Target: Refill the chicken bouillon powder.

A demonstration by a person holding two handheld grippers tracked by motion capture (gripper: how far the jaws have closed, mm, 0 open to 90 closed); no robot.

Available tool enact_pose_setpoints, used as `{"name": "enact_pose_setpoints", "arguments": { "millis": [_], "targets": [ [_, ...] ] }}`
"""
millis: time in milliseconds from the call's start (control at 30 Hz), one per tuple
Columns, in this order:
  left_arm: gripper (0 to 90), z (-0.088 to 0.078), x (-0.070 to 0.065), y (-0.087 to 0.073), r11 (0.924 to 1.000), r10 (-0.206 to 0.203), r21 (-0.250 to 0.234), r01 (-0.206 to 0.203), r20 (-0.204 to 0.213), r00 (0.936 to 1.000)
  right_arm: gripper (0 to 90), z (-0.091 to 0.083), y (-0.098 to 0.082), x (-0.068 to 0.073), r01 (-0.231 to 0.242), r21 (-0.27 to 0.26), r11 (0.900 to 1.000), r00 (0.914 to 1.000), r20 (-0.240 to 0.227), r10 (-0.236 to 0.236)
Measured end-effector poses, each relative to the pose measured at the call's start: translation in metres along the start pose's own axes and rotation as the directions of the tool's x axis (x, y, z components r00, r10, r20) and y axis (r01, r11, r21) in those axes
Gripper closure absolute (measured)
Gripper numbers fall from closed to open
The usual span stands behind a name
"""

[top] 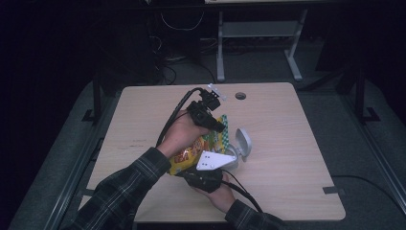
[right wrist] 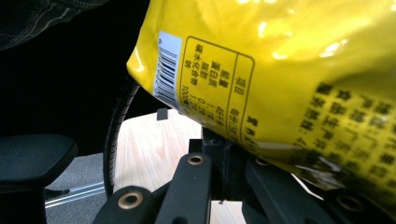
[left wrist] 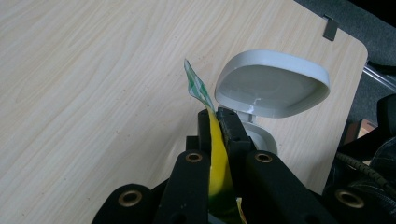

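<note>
- Our left gripper [left wrist: 218,122] clamps the snack bag [top: 194,152] top edge; right gripper [right wrist: 223,147] pinches its bottom.
- We keep the bag taut and aim at the open bin [top: 239,147], 3 o'clock.

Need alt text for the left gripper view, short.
The left tongs are shut on the edge of a yellow snack bag. Just beyond stands a small grey bin with its lid flipped open, on a light wooden table.

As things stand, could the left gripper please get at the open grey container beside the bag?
Probably not yet: the left gripper is shut on the yellow snack bag, so it would have to let go first. The grey container lies just beyond it, lid up.
</note>
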State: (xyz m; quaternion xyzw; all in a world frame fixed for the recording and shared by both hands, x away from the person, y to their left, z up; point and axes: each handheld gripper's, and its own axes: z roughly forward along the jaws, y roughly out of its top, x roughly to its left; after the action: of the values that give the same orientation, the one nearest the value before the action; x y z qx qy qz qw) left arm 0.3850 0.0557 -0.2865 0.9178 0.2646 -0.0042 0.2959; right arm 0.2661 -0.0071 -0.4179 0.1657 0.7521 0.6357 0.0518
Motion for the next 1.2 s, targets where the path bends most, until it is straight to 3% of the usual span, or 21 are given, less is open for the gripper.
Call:
{"name": "enact_pose_setpoints", "arguments": {
  "millis": [1200],
  "targets": [
    [89.7, 0.0009, -0.0007, 0.0006, 1.0000, -0.004, 0.000, 0.004, -0.002, 1.0000, 90.0, -0.0003, -0.0005, -0.0001, -0.017, -0.006, 1.000, 0.9998, -0.009, 0.017]
  ]
}}
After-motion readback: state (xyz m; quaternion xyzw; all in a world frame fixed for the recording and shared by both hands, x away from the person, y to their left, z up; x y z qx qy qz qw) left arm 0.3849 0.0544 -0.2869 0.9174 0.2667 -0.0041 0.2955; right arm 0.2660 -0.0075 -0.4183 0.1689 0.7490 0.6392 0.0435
